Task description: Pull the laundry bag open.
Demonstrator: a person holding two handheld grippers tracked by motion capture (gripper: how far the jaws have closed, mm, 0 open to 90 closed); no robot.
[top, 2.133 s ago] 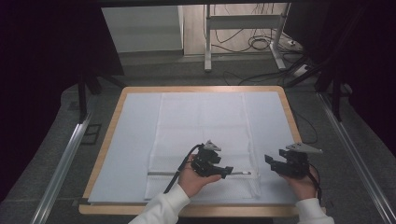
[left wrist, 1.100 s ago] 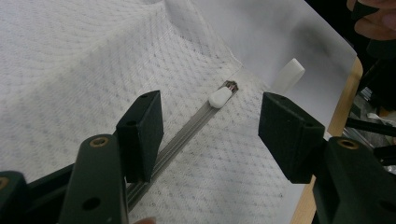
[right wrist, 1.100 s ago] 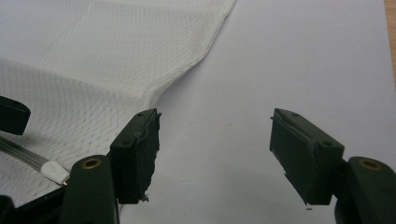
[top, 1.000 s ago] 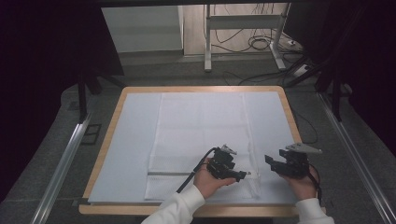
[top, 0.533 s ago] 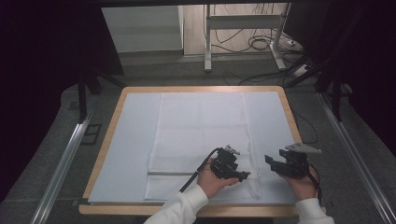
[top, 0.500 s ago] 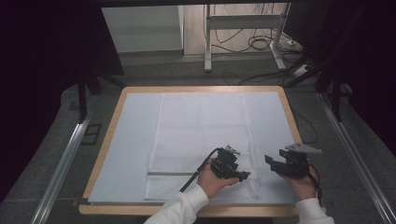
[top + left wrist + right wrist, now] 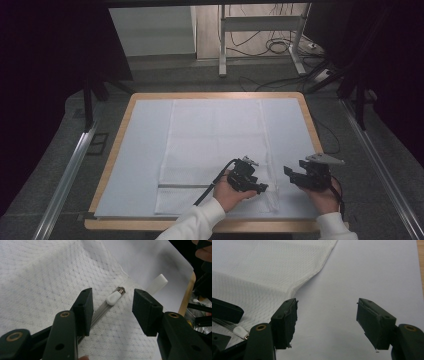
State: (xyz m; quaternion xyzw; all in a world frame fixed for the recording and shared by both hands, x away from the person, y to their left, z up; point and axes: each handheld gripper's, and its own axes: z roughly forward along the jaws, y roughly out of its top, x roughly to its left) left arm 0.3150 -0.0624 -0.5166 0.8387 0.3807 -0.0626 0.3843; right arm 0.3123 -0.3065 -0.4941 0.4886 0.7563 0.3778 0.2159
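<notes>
We have a white mesh laundry bag (image 7: 215,155) spread flat on the pale sheet that covers the wooden-edged table (image 7: 305,120). Its zipper (image 7: 182,186) runs across the end nearest us, and the white zipper pull (image 7: 113,298) sits near the bag's right corner.

Our left gripper (image 7: 261,188) is low over that corner, with its cable trailing back towards our sleeve. In the left gripper view its two black jaws stand on either side of the zipper line, and the pull lies on the mesh just ahead of the gap between them. The jaws have just been closing, yet they are parted and their pads press on nothing: one jaw is over the zipper tape, the other over plain mesh, and the pull is between and beyond them, untouched as far as we can tell. A small white tab (image 7: 157,283) lies on the sheet just past the bag's edge.

Our right gripper (image 7: 291,173) is held to the right of the bag, apart from the left one. In the right gripper view (image 7: 327,315) its jaws are spread wide over the bare sheet, empty, with the bag's edge beside the left jaw and the zipper pull (image 7: 240,331) low at the left.
</notes>
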